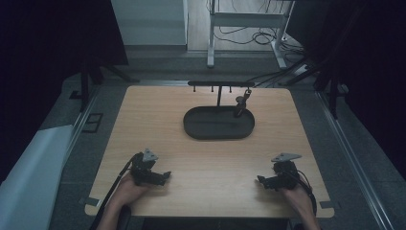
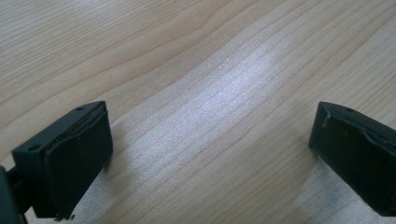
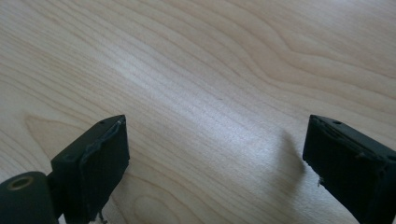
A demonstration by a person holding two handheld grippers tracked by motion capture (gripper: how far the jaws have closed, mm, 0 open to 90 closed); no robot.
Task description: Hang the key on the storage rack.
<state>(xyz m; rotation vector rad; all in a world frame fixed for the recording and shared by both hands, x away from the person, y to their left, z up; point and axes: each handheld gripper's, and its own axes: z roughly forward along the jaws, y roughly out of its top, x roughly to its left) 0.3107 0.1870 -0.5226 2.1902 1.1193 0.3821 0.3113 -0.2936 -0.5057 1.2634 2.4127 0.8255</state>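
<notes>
1. While I watch from above, the wooden table (image 1: 158, 120) carries a dark oval tray (image 1: 196, 125) at its far middle.
2. A black hook stand (image 1: 219, 86) rises from the tray, a small dark item (image 1: 241, 105) hanging at its right.
3. My left gripper (image 1: 165, 175) rests near-left, jaws apart over bare wood.
4. My right gripper (image 1: 261, 180) rests near-right, jaws apart too.

High view looks down across the wooden table (image 1: 210, 158); both gripper views face its surface close up.
</notes>
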